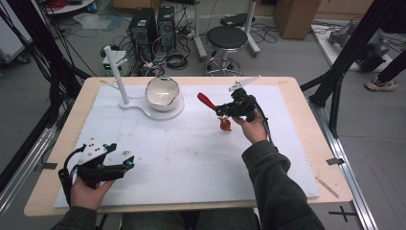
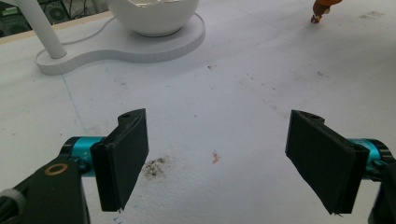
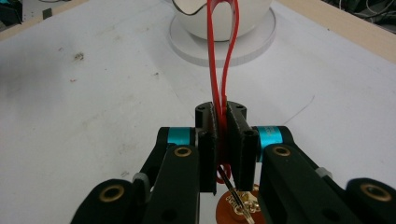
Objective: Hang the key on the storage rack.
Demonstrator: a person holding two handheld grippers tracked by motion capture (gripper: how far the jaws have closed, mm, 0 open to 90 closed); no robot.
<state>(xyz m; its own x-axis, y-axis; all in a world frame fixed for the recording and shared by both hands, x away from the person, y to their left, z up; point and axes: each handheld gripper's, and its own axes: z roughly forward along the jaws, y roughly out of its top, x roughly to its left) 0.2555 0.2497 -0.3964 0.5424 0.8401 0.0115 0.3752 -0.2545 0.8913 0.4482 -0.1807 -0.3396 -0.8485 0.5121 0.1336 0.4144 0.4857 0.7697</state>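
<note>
My right gripper (image 3: 223, 140) pinches the red loop tool (image 3: 222, 51) so its orange end (image 1: 225, 125) hangs toward the table's far edge, while my left gripper (image 2: 217, 158), jaws spread, idles near the front-left corner.

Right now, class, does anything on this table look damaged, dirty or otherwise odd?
Yes. The white bowl on its stand has a jagged, broken-looking rim, like a cracked eggshell. The white mat is marked: a dark smudge and a small reddish fleck lie between the open jaws of the left gripper.
</note>
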